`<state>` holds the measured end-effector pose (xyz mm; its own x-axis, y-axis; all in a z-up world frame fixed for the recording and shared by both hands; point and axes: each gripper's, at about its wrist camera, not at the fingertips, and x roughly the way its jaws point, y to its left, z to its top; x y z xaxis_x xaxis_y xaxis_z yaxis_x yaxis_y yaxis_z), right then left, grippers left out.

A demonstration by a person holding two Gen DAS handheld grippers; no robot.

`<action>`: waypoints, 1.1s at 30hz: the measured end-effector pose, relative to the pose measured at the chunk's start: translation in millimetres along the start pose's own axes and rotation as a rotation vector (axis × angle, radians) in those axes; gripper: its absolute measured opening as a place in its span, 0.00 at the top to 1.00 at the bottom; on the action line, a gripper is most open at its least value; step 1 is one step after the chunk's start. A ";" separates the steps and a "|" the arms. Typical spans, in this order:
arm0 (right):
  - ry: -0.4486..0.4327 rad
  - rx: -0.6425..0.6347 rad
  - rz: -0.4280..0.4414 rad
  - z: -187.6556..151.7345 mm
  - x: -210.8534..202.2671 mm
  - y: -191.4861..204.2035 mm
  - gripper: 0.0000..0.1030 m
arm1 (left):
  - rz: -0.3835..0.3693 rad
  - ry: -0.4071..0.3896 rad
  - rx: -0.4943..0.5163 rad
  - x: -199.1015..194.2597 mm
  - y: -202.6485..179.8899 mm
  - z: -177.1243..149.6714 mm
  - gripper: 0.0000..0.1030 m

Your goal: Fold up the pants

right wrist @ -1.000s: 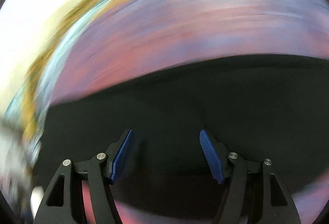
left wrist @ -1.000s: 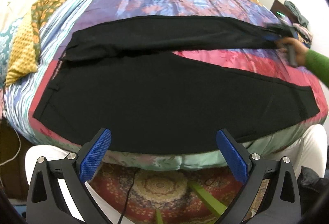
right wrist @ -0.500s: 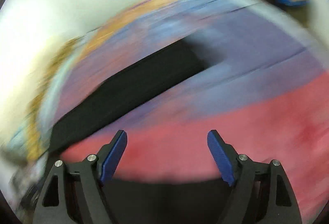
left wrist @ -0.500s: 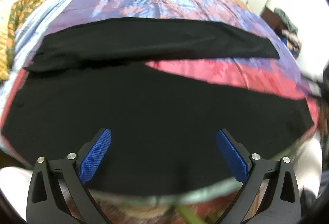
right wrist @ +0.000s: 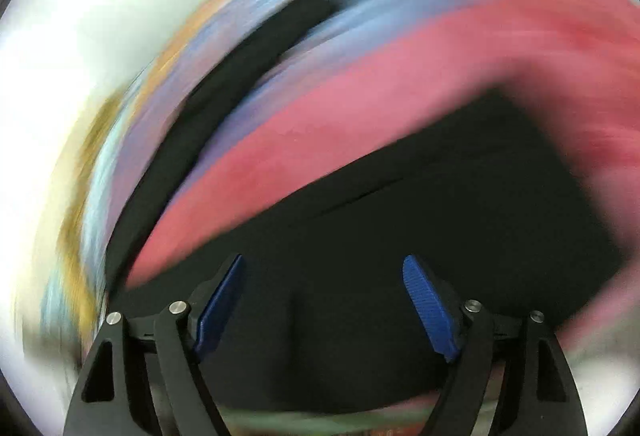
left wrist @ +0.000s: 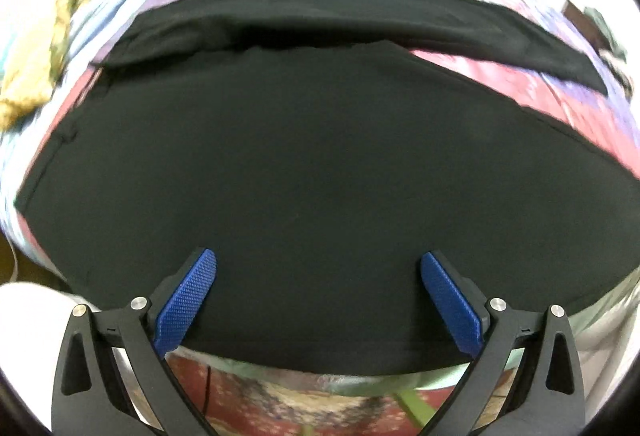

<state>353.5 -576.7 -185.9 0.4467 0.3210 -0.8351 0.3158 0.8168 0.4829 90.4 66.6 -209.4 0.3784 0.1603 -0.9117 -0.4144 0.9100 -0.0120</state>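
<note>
**Two open grippers over black pants spread on a bed**

Left wrist view, nearest first: the left gripper (left wrist: 318, 296) fills the bottom edge, its two blue-padded fingers (left wrist: 186, 302) spread wide apart with nothing between them. Below the fingers, past the near edge of the pants, a strip of pale green bedding edge (left wrist: 360, 378) shows, and under that a patterned red rug (left wrist: 280, 408) on the floor.

Just beyond the fingertips lie the black pants (left wrist: 320, 163), flat on a colourful bedspread (left wrist: 540, 91) of pink, purple and blue patches. The near leg of the pants takes up most of the view. The far leg (left wrist: 360, 15) runs across behind it, and the two legs part toward the right of the pants, where a wedge of pink bedspread shows between them. On the left side of the pants, the waist end is slightly rumpled where the legs join. Beyond the waist end, to the far left of the pants, a yellow patterned cloth (left wrist: 52, 35) lies on the bedspread.

Right wrist view, heavily blurred: the right gripper (right wrist: 322, 300) also has its blue fingers (right wrist: 430, 310) held apart, gripping nothing. They sit over one black leg of the pants (right wrist: 400, 236). Whether they touch the fabric cannot be told. Beyond that leg is a band of pink bedspread (right wrist: 360, 107), then the other leg as a dark smeared strip (right wrist: 240, 75).
</note>
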 end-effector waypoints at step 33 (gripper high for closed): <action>0.322 -1.032 0.249 -162.9 227.8 455.1 0.10 | 0.122 -0.228 -0.309 120.5 130.6 165.4 0.01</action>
<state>462.6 -53.7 -199.3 0.1153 0.5192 -0.8469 -0.6684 0.6712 0.3205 218.8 268.0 -252.9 0.4709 0.3724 -0.7997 -0.6840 0.7267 -0.0644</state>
